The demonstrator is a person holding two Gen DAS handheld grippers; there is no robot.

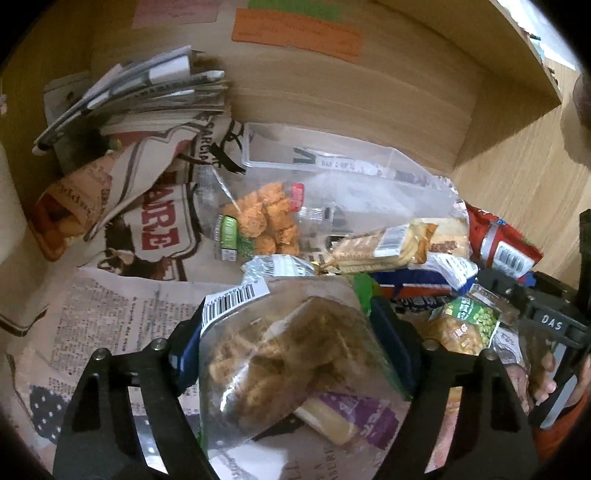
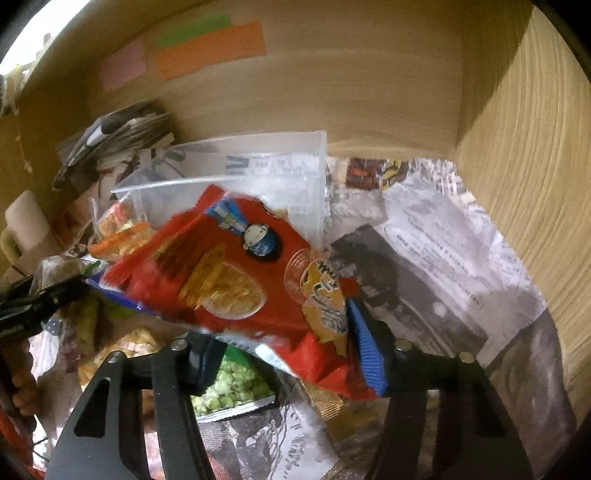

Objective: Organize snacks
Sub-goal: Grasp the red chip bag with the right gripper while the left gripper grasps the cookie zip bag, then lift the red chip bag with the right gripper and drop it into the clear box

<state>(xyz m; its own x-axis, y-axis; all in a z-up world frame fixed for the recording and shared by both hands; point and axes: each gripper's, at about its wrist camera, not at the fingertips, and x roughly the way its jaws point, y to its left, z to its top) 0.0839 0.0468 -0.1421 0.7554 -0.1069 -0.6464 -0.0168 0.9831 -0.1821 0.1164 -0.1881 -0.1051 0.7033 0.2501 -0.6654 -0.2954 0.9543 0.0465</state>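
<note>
My left gripper (image 1: 295, 332) is shut on a clear bag of brown fried snacks (image 1: 291, 358) with a barcode label, held above the newspaper. My right gripper (image 2: 284, 343) is shut on a red snack packet (image 2: 236, 273) with a cartoon figure, held tilted above the pile. A large clear zip bag (image 1: 351, 181) lies open behind the pile, also in the right wrist view (image 2: 258, 166). In the pile lie a bag of orange puffs (image 1: 266, 218), a cracker pack (image 1: 388, 243), a green pea packet (image 1: 469, 325) (image 2: 229, 387) and a blue-white packet (image 1: 424, 273).
Newspaper (image 1: 110, 314) covers the wooden shelf floor. A stack of folded papers (image 1: 147, 96) stands at the back left. Coloured sticky notes (image 1: 295, 33) are on the wooden back wall. A wooden side wall (image 2: 535, 184) rises on the right. Bare newspaper (image 2: 424, 258) lies to the right.
</note>
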